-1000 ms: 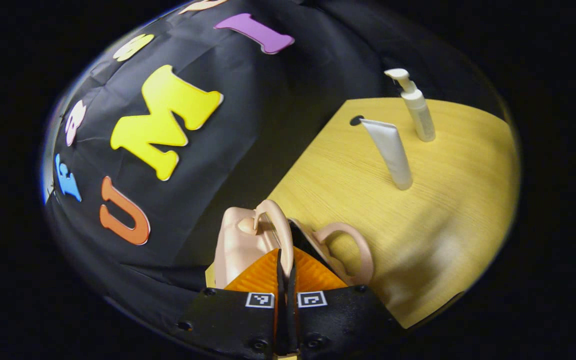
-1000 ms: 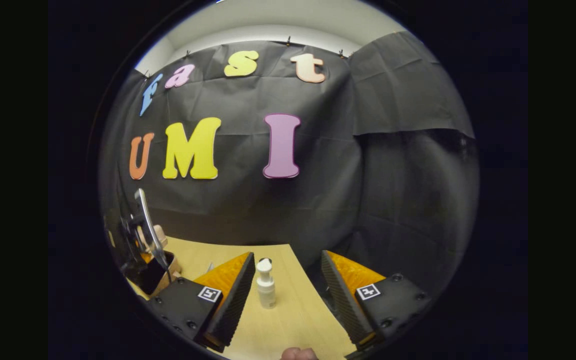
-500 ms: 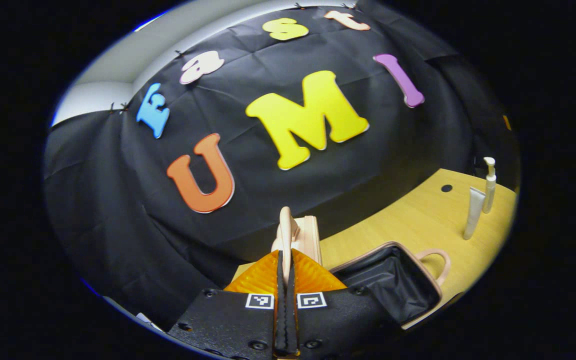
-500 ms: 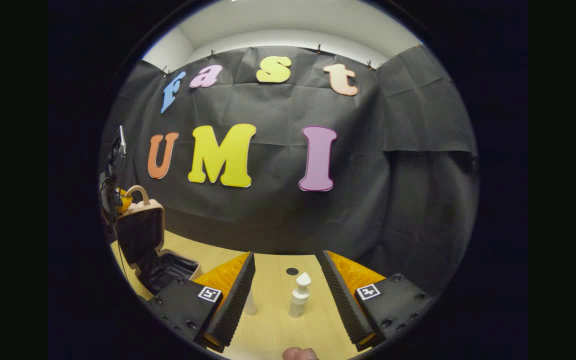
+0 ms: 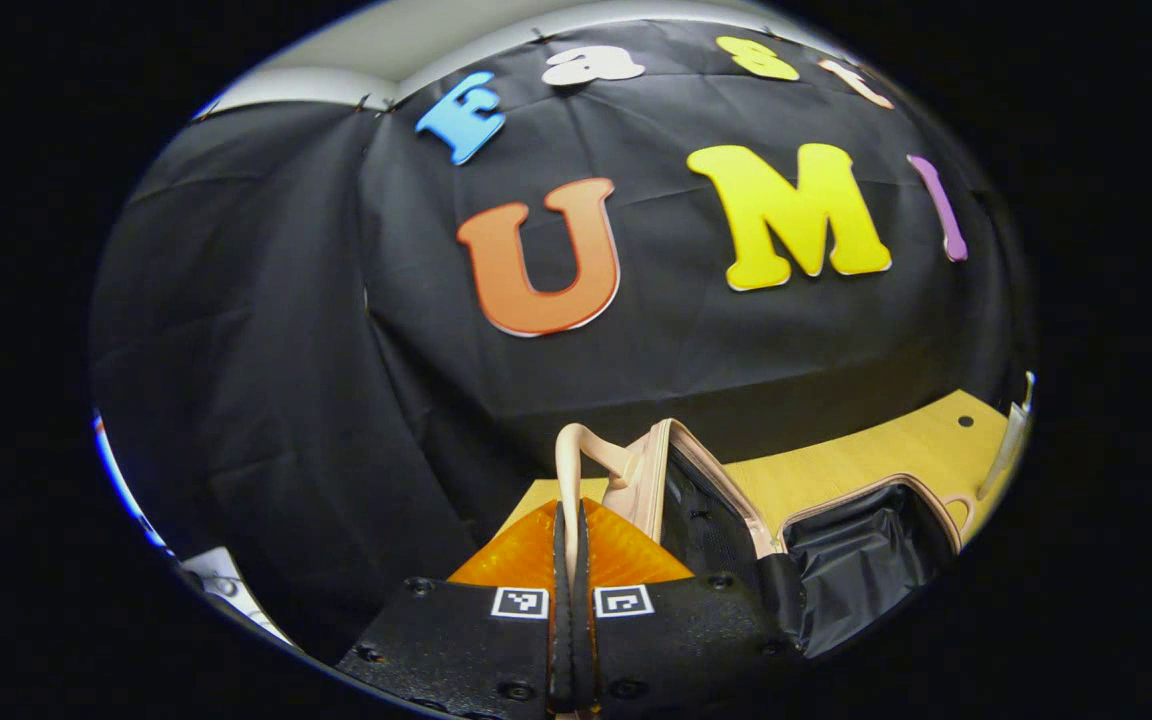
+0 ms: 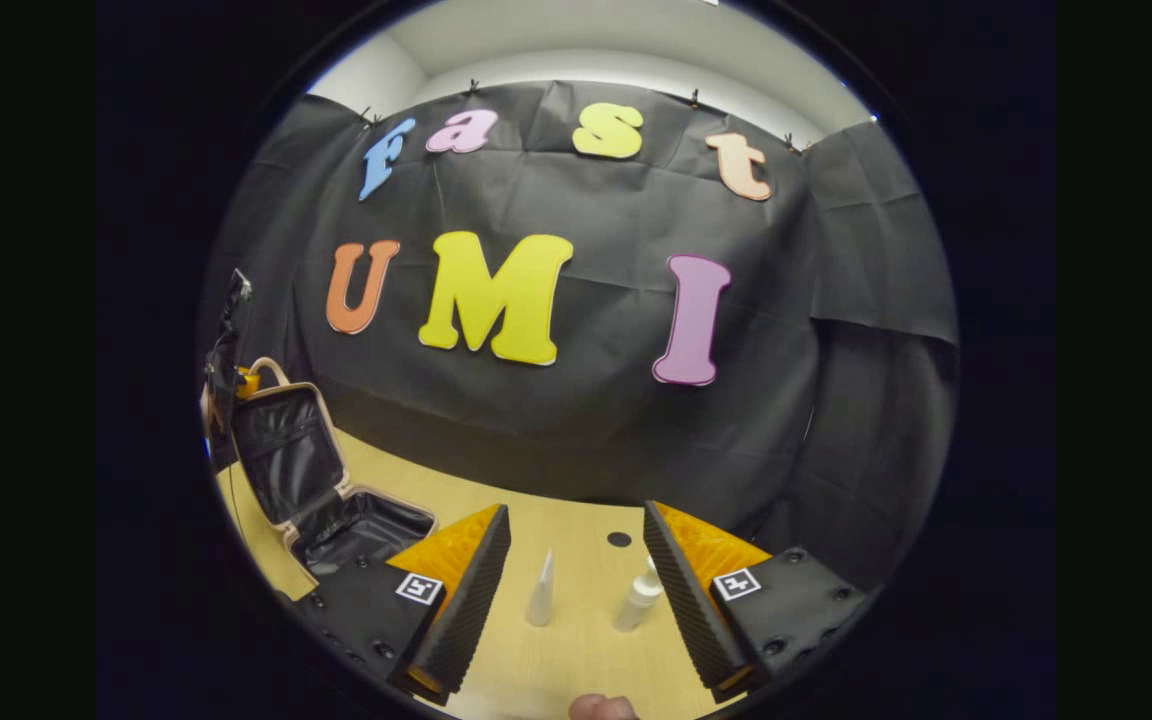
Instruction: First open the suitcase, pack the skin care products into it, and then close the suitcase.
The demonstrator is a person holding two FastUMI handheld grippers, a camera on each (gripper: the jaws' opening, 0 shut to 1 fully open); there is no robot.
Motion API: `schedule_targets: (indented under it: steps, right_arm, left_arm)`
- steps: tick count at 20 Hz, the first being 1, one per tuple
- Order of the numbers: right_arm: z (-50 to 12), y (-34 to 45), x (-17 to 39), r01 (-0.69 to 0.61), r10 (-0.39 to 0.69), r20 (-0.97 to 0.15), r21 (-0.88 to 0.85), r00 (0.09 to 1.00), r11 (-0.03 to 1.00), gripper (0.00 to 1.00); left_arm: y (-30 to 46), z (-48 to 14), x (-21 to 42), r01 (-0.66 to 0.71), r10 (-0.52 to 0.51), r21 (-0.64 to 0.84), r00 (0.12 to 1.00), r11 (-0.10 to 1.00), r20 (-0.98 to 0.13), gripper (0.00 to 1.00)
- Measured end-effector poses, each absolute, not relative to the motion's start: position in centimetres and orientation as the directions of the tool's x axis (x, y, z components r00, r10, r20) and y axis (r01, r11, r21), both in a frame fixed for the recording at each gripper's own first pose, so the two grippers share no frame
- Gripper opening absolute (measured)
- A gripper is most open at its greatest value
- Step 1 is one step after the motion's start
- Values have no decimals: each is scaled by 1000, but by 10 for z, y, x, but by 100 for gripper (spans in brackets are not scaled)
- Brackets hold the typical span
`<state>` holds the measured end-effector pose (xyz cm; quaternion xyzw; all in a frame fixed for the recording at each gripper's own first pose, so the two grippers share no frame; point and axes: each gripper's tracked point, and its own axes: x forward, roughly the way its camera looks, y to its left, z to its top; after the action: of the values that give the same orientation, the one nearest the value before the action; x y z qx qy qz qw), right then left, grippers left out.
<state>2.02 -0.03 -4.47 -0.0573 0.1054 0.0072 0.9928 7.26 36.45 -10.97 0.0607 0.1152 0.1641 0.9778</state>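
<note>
The table [image 6: 576, 655] carries the suitcase [image 6: 336, 500] at its left, open, with its lid [image 6: 286, 450] standing up. The left gripper [image 5: 570, 520] is pinched on the lid's handle [image 5: 576, 450]. The right gripper [image 6: 576, 575] is spread wide, with a tube [image 6: 541, 592] and a pump bottle [image 6: 636, 600] standing beyond its fingers.

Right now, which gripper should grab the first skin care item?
Right. The right gripper is open with the tube and pump bottle between its fingers, while the left gripper is shut on the lid handle.
</note>
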Motion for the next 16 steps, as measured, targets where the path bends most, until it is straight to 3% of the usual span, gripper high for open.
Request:
schedule_targets:
  steps: [6, 11, 15, 16]
  right_arm:
    - [-32, 22, 22, -32, 3, -201, -142, 980, 989, 78]
    - [-39, 31, 18, -58, 17, -232, -174, 973, 983, 79]
    - [-39, 27, 20, -43, -1, -235, -183, 972, 982, 79]
    - [-38, 27, 19, -37, -5, -237, -172, 971, 984, 79]
  left_arm:
    - [411, -191, 77, -360, 334, -23, 885, 933, -324, 3]
    - [431, -268, 67, -384, 244, -224, 846, 896, -473, 3]
    - [427, -319, 62, -391, 189, -257, 800, 884, -569, 3]
    - [432, -314, 64, -398, 202, -276, 819, 875, -538, 4]
